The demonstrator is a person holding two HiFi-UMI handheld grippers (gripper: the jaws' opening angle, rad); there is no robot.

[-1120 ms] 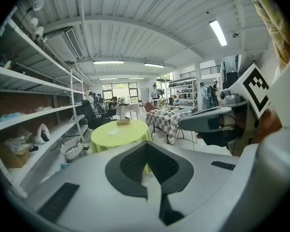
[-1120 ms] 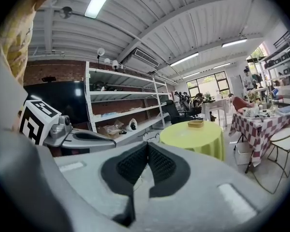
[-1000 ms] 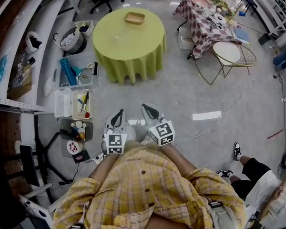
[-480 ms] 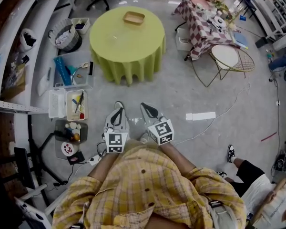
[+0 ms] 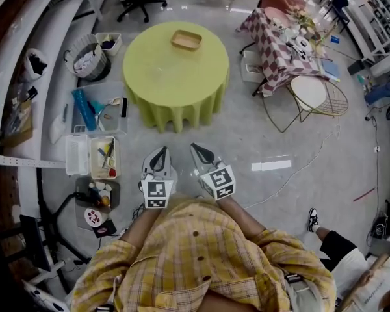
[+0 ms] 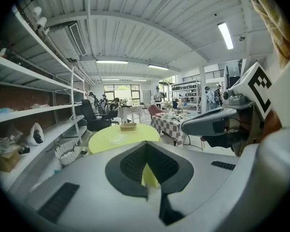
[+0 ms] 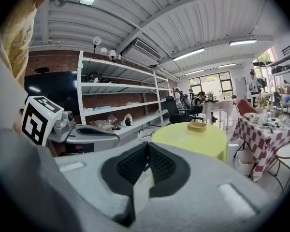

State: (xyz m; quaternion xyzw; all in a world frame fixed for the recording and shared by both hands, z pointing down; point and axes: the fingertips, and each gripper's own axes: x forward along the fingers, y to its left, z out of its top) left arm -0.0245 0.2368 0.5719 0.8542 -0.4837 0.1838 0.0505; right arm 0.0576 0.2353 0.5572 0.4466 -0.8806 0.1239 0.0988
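The left gripper (image 5: 160,152) and right gripper (image 5: 196,147) sit side by side at lower centre, jaws closed on nothing. The round yellow counter (image 5: 175,77) stands apart at upper centre, carrying a tray (image 5: 186,40).

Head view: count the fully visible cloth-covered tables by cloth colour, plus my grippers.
Round table with yellow-green cloth: 1
Table with dark-and-white checked cloth: 1
Grippers, both with jaws together and nothing between them: 2, the left gripper and the right gripper
Total: 4
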